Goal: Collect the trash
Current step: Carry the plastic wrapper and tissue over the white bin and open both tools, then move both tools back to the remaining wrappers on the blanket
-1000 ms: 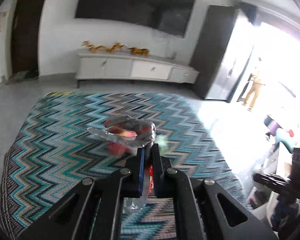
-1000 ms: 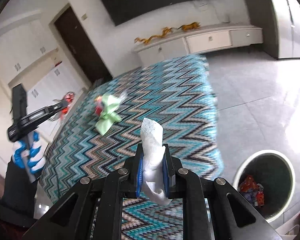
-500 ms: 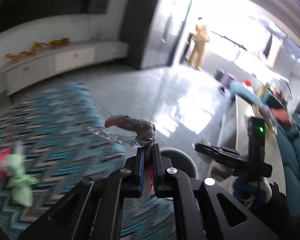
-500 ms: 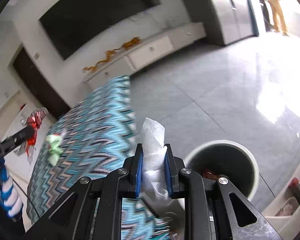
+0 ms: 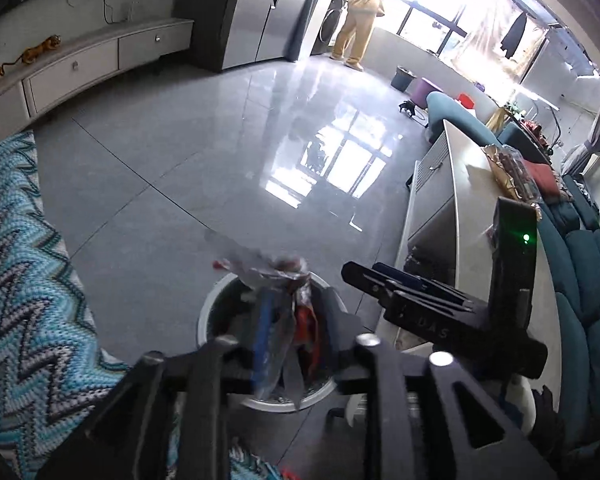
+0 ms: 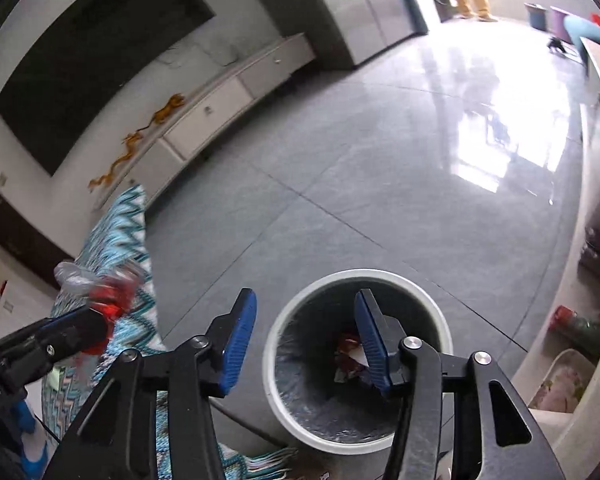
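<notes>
Over the bin: both grippers now hang above the white-rimmed trash bin (image 6: 440, 320) on the grey tile floor (image 6: 360, 168), where a sec ago they faced the zigzag rug (image 5: 24, 280) and the TV wall.

Right gripper (image 6: 306, 336): jaws have just been opening and stand wide apart, nothing between them. The white tissue it pinched in the earlier frames is gone from the jaws; can't pick it out for certain in the bin, tho a pale scrap lies w/ red wrappers (image 6: 350, 354) at the bottom.

Left gripper (image 5: 296, 320): jaws have just been opening too, parted, w/ the crinkled clear-and-red wrapper (image 5: 276, 276) between them, above the bin mouth. Blur makes it hard to say if either pad touches it; earlier it was clamped tight.

View diffs: left wrist cam shows the right gripper from the side at right w/ a green light lit, plus a pale worktop (image 5: 464, 184) w/ snack packs, a teal sofa (image 5: 580, 280), and a person in yellow (image 5: 362, 12) far off by the bright windows. Right wrist cam looks straight down into the bin, shows its liner and contents, and catches the left gripper at lower left w/ the wrapper sticking out over the rug edge, a blue-gloved hand (image 6: 24, 424) beneath. It also shows the dark TV (image 6: 100, 68) and the low white cabinet (image 6: 220, 96) w/ gold dragon figures (image 6: 140, 136).
</notes>
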`<state>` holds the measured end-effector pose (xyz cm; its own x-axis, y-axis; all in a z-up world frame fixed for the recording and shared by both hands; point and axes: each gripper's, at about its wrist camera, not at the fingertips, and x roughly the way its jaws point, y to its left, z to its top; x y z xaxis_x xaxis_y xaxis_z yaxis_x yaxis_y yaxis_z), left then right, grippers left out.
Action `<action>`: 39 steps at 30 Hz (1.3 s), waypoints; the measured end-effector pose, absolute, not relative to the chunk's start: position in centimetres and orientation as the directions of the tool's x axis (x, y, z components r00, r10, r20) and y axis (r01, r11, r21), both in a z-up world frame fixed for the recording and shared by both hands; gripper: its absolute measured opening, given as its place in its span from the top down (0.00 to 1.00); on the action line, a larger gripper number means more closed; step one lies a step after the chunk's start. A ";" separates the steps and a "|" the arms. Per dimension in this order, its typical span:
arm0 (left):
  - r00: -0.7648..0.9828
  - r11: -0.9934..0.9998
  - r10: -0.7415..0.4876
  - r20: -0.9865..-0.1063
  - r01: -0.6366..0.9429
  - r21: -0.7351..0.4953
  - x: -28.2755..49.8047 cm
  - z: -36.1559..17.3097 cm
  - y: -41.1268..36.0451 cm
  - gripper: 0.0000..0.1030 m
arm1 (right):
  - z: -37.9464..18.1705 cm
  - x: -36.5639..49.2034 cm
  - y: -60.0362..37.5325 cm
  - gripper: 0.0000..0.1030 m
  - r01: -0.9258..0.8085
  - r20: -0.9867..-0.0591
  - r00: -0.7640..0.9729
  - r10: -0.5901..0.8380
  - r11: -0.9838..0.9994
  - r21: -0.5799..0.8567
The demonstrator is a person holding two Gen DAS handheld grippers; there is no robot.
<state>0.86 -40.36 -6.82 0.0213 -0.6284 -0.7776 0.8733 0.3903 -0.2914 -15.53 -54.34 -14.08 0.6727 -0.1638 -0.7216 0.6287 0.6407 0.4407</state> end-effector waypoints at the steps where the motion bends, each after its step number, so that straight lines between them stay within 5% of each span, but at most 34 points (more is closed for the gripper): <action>1: 0.019 0.388 -0.629 -0.777 0.874 -0.292 0.7 -6.9 -40.5 0.62 | -14.1 -15.8 -54.4 0.50 0.634 -0.722 0.671 -0.169 0.636 0.440; 14: 0.117 0.461 -0.648 -0.753 0.847 -0.265 1.5 -4.1 -35.5 0.58 | -10.9 -16.6 -52.2 0.50 0.596 -0.680 0.711 -0.179 0.666 0.448; 26: 0.353 0.571 -0.696 -0.626 0.800 -0.183 3.2 4.3 -22.3 0.58 | -2.0 -15.3 -44.5 0.50 0.465 -0.592 0.787 -0.177 0.800 0.380; 39: 0.721 0.839 -0.518 -0.461 0.534 -0.108 10.2 11.3 -1.7 0.58 | 7.3 -8.6 -33.3 0.50 0.182 -0.498 0.867 -0.014 0.939 0.291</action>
